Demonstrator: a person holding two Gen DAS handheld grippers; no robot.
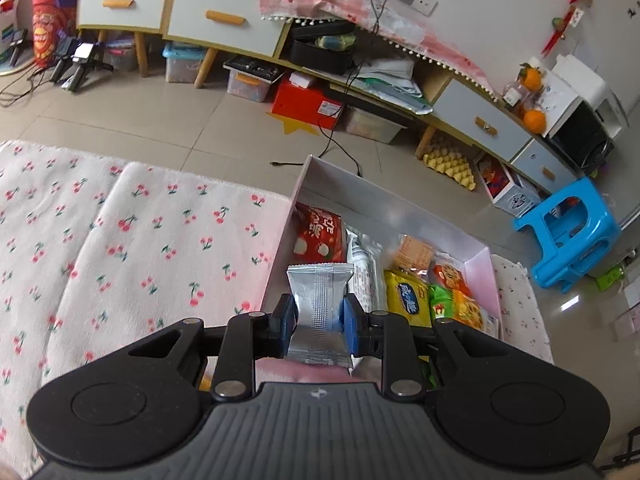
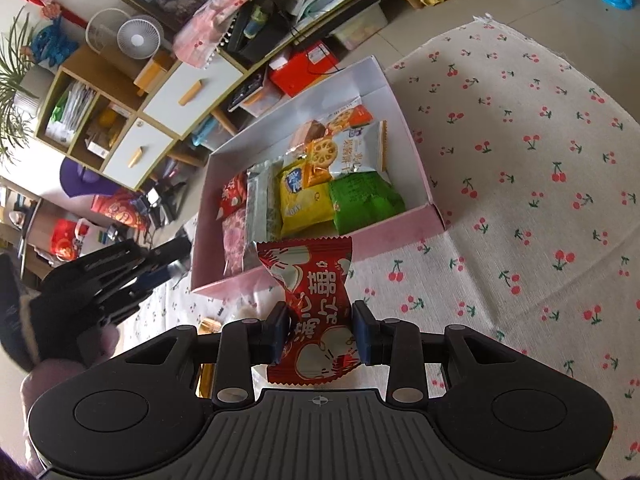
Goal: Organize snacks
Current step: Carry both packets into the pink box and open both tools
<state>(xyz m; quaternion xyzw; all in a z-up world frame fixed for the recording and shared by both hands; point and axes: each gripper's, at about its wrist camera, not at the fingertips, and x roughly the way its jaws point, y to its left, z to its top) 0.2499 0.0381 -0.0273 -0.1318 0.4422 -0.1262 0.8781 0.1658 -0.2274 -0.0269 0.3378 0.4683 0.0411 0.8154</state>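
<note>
- my left gripper [image 1: 318, 316] has its jaws pressed in on a silver foil packet [image 1: 320, 304], which stands upright between the blue pads; a ribbed seam runs down its middle and its top edge is crimped flat.
- that silver packet hangs over the near left corner of the white box [image 1: 384, 200], just above the snacks lying inside.
- my right gripper [image 2: 320, 332] is clamped on a red wrapped snack [image 2: 316, 312] with white print and white round shapes; the wrapper is pinched at its waist and flares out above and below the pads.
- the red snack is held just outside the near pink wall of the white box [image 2: 320, 92], above the cherry-print cloth [image 2: 520, 200].
- inside the box, from the left wall across: a red packet [image 1: 320, 236], a pale printed packet [image 1: 364, 264], a yellow packet [image 1: 406, 294] and a green and orange packet [image 1: 456, 304], with a biscuit packet [image 1: 414, 252] behind them toward the far wall.
- the box sits on the cloth, its far end toward the low cabinet [image 1: 224, 16].
- hard to tell: my left gripper's body covers the near end of the box, so the bottoms of the packets there are hidden; the lower end of the silver packet is cut off behind the linkage.
- in the right wrist view the left gripper [image 2: 160, 268] shows side-on beside the box's near left corner, dark and blurred, and its load cannot be made out there.
- the print on most packets is too small to read.
</note>
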